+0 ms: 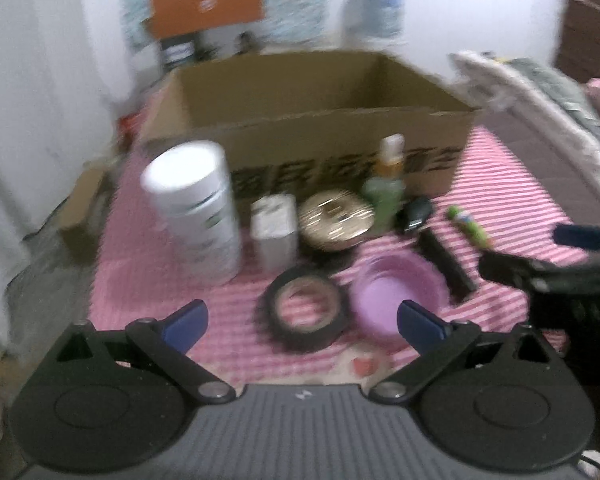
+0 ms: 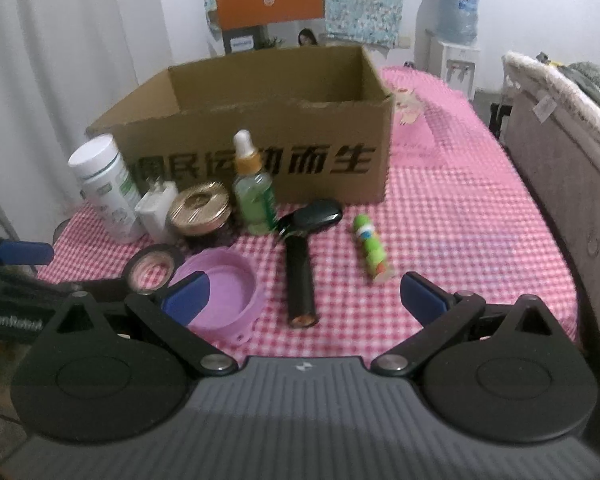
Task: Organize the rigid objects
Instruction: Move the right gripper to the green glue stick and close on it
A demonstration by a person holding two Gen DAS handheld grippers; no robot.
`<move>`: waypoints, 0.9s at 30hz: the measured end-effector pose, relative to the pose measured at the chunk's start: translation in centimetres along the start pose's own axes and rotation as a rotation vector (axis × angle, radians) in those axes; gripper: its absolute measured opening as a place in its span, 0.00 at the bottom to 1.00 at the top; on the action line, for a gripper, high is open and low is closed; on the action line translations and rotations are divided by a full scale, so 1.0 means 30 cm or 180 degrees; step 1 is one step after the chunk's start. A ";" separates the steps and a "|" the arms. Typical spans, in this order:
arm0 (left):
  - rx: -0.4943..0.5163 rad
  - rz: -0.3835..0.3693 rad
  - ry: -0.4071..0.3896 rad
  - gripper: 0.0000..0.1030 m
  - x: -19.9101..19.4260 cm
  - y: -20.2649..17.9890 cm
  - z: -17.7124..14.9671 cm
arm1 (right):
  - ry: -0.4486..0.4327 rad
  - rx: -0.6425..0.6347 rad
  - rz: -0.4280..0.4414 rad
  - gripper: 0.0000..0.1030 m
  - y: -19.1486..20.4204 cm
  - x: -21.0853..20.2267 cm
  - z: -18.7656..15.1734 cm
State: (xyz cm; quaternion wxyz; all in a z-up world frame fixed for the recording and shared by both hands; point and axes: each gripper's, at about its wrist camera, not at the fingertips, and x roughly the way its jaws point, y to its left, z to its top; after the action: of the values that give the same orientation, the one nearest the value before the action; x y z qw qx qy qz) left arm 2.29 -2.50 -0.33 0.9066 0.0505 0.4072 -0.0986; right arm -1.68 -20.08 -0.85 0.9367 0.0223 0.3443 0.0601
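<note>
While both tongs are hanging released and empty, the right gripper point(image 2: 304, 294) is facing a black tube point(image 2: 299, 276) that is likely stiff and light. The left gripper point(image 1: 300, 322) is hovering by the tape roll point(image 1: 305, 312), best pinched across its rim.

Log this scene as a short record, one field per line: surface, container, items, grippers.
surface: pink checked cloth
container: open cardboard box at the back, nothing visible inside
items: white bottle, white charger, gold-lidded jar, green dropper bottle, black tape roll, purple bowl, black tube, green tube, all in front of the box
grippers: left gripper and right gripper open, holding nothing
</note>
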 end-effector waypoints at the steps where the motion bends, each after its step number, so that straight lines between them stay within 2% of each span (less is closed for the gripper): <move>1: 0.0052 -0.0102 -0.0031 0.98 -0.001 -0.010 0.008 | -0.0023 0.0019 -0.0003 0.99 -0.022 -0.001 0.013; 6: 0.0364 -0.0478 -0.0120 0.98 0.022 -0.084 0.069 | -0.0059 0.0103 0.0081 0.98 -0.143 0.020 0.090; 8: 0.0483 -0.0600 -0.0123 0.94 0.040 -0.123 0.095 | 0.0022 0.0141 0.0164 0.97 -0.190 0.049 0.112; 10: 0.0576 -0.0716 -0.0123 0.89 0.060 -0.160 0.114 | 0.0138 0.0148 0.0209 0.92 -0.226 0.092 0.130; 11: 0.0626 -0.0771 -0.0118 0.87 0.072 -0.183 0.124 | 0.0214 0.0143 0.0233 0.87 -0.242 0.120 0.141; 12: 0.0655 -0.0819 -0.0110 0.84 0.082 -0.196 0.130 | 0.0280 0.0139 0.0260 0.78 -0.252 0.144 0.148; 14: 0.0709 -0.0917 -0.0076 0.74 0.108 -0.224 0.141 | 0.0446 0.0139 0.0354 0.65 -0.273 0.201 0.160; 17: 0.0762 -0.1002 -0.0002 0.66 0.156 -0.266 0.157 | 0.0719 0.0195 0.0518 0.44 -0.291 0.283 0.164; 19: 0.0754 -0.1055 0.0089 0.59 0.193 -0.284 0.166 | 0.0862 0.0209 0.0624 0.36 -0.297 0.324 0.164; 21: 0.0748 -0.1106 0.0171 0.54 0.223 -0.303 0.174 | 0.0972 0.0211 0.0677 0.17 -0.298 0.355 0.161; 24: 0.0795 -0.1136 0.0232 0.54 0.256 -0.335 0.173 | 0.1057 0.0326 0.0797 0.14 -0.317 0.383 0.155; 26: 0.0830 -0.1172 0.0290 0.45 0.280 -0.352 0.177 | 0.1077 0.0414 0.0837 0.13 -0.336 0.383 0.148; 27: 0.0844 -0.1191 0.0326 0.44 0.293 -0.365 0.179 | 0.1092 0.0470 0.0856 0.13 -0.349 0.382 0.145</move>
State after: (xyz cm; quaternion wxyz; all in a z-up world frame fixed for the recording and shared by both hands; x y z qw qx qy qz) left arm 9.50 -15.31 -3.46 0.8361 0.0977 0.4385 -0.3148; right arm 10.82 -29.00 -5.77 0.8438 0.1259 0.4958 0.1619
